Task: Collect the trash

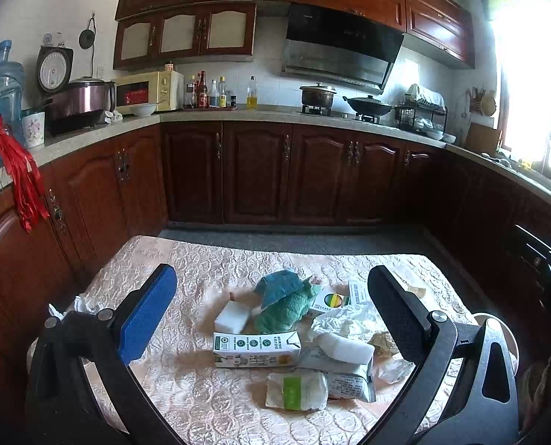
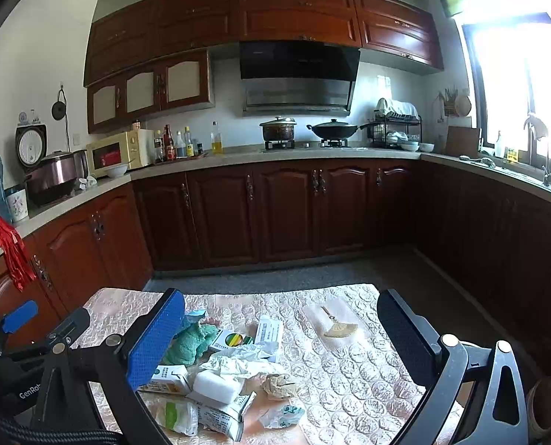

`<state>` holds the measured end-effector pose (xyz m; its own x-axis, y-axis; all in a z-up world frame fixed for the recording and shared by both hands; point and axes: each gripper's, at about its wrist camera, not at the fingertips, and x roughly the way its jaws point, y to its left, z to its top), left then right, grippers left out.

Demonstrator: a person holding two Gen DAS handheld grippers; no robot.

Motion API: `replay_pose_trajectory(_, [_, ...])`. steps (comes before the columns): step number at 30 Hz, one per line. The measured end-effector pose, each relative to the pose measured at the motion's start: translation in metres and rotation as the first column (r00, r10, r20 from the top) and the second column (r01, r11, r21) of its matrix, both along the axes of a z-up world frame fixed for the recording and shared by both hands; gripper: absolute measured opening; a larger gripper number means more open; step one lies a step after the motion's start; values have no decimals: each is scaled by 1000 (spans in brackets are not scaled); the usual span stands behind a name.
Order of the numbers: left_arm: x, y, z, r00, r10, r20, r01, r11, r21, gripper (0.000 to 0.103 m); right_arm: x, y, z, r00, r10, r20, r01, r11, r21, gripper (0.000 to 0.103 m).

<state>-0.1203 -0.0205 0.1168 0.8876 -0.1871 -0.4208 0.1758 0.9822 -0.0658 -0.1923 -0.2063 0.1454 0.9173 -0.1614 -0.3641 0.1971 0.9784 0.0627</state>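
Note:
A heap of trash lies on the table's quilted pink cloth point(image 1: 201, 267): a milk carton point(image 1: 255, 348) on its side, a white foam block point(image 1: 232, 317), a teal rag point(image 1: 282, 304), crumpled white paper point(image 1: 345, 324), a green-and-white packet point(image 1: 297, 391) and a brown paper wad point(image 1: 384, 343). My left gripper point(image 1: 271, 272) stands open above and short of the heap, holding nothing. My right gripper point(image 2: 281, 294) is open too, over the cloth to the right of the same carton point(image 2: 168, 376) and rag point(image 2: 190, 341). The left gripper point(image 2: 47, 319) shows at that view's left edge.
A straw fan point(image 2: 340, 328) lies apart on the cloth's far right, and a printed scrap point(image 2: 282, 415) sits near the front. A brown round container point(image 2: 545, 404) stands off the table's right side. White tissue point(image 1: 80, 304) pokes up at the left edge. Wooden kitchen cabinets point(image 1: 256, 174) ring the floor beyond.

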Motion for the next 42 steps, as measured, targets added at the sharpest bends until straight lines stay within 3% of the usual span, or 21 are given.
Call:
replay_pose_trajectory(19, [0,-2,1,1000,1,12,-1,1000,0,103,0,-2,4,1000,-4,-2,4,1000,-30,103])
replay_pose_trajectory(33, [3,-3,-1,1000,1,2,-1,1000,2,103,1,-9,5,1000,-7,-1,7,1000,24,103])
replay_pose_trajectory(42, [6,-3,-4,1000,4,-6,-4,1000,9,103,4,-9,0,1000,-8,-13,8,1000,-18,103])
